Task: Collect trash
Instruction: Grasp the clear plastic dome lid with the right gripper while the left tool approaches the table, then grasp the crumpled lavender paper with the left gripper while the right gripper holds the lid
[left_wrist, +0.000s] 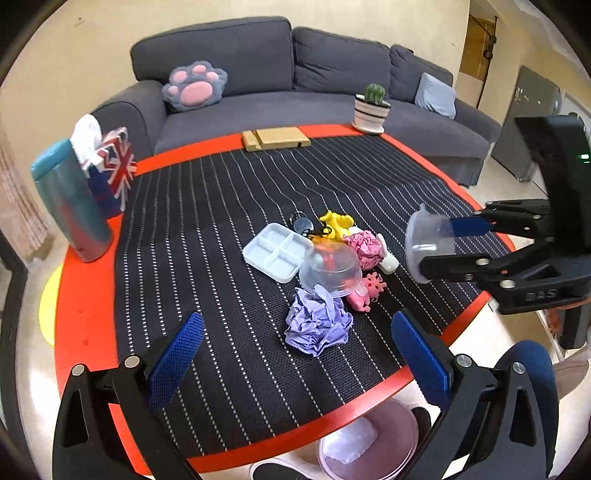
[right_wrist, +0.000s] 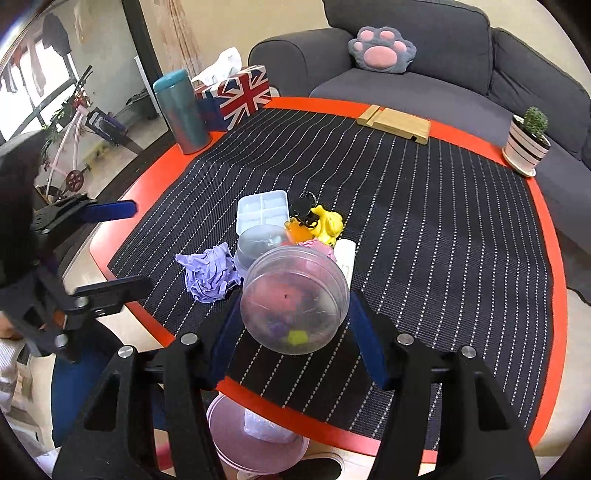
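My right gripper is shut on a clear plastic cup and holds it above the table's near edge; it also shows in the left wrist view. My left gripper is open and empty, just short of a crumpled purple paper ball, which also shows in the right wrist view. A second clear cup lies on the mat beside a crumpled pink paper ball. A pink bin holding white trash stands on the floor under the table edge.
On the striped mat lie a white divided tray, a yellow toy, a pink toy, keys and a white bottle. A teal tumbler, flag tissue box, wooden stand and potted plant line the table's edges.
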